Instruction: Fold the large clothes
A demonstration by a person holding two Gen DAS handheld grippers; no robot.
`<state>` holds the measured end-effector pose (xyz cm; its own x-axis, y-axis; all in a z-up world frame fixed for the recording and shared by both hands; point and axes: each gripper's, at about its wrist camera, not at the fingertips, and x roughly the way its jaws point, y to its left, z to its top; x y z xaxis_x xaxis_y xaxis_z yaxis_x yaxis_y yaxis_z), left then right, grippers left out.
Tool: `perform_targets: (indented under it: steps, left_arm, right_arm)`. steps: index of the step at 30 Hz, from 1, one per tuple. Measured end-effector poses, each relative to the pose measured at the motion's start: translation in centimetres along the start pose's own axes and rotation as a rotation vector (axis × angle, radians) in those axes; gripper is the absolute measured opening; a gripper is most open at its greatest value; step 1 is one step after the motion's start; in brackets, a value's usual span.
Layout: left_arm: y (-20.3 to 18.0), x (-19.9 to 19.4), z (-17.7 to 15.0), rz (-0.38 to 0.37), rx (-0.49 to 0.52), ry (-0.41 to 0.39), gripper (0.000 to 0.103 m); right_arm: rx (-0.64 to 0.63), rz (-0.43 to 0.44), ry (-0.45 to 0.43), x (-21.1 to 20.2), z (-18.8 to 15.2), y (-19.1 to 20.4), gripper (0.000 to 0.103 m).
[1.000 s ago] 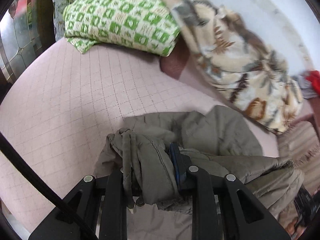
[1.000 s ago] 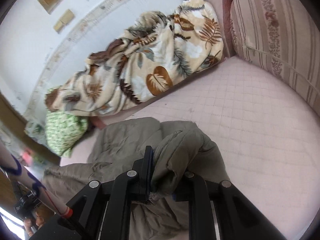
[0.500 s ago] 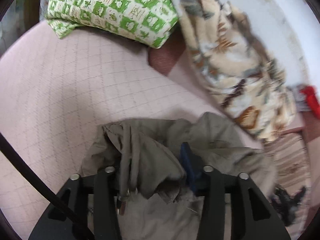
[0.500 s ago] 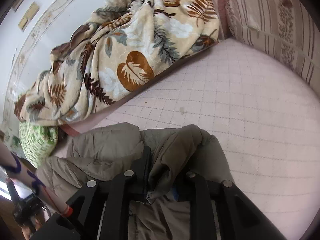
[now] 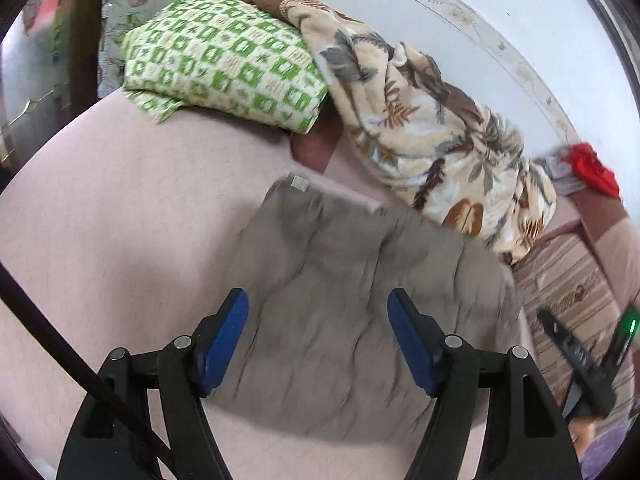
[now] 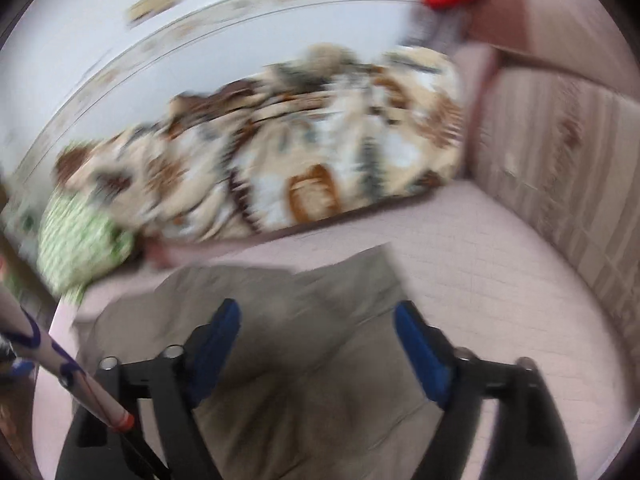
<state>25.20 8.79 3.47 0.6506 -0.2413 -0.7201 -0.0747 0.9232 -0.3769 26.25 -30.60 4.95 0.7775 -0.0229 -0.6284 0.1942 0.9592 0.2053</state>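
Observation:
An olive-grey garment [image 5: 352,292] lies spread flat on the pink quilted bed, with a small white label at its far left corner. My left gripper [image 5: 318,332] is open and empty, hovering over the garment's near part. In the right wrist view the same garment [image 6: 280,344] lies flat, blurred by motion. My right gripper [image 6: 318,344] is open and empty above it.
A green checked pillow [image 5: 224,60] and a leaf-print blanket [image 5: 432,120] lie along the wall beyond the garment. A striped cushion [image 6: 560,160] bounds the bed on the right. Red cloth [image 5: 592,168] sits at the far right corner. The pink bed surface [image 5: 120,208] extends left.
Both grippers opened and let go of the bunched garment. It now lies spread flat on the bed. Both grippers have lifted back; the right view is blurred.

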Motion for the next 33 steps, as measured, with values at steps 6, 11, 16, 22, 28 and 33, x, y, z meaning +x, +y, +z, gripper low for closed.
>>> perform_targets:
  steps: [6, 11, 16, 22, 28, 33]
  left_arm:
    - [3.2, 1.1, -6.0, 0.053, -0.03, 0.002, 0.071]
    - [5.3, 2.1, -6.2, 0.101, -0.002, -0.035, 0.071]
    - [8.3, 3.3, -4.7, 0.112, -0.046, -0.016, 0.071]
    - [11.1, 4.2, -4.0, 0.124, -0.118, 0.038, 0.071]
    - [12.0, 3.2, -4.1, 0.155, -0.142, 0.016, 0.071]
    - [12.1, 2.4, -4.5, 0.203, -0.128, -0.007, 0.071]
  right_arm:
    - [-0.121, 0.119, 0.047, 1.6, -4.7, 8.8, 0.077]
    - [-0.171, -0.019, 0.101, 8.5, -5.8, 12.4, 0.077]
    - [-0.136, -0.176, 0.133, 16.2, -4.4, 11.7, 0.079]
    - [-0.169, -0.334, 0.131, 22.8, -1.8, 11.4, 0.084]
    - [-0.239, -0.39, 0.155, 22.8, -0.2, 12.6, 0.086]
    - [-0.309, -0.325, 0.039, 16.0, 0.9, 16.2, 0.086]
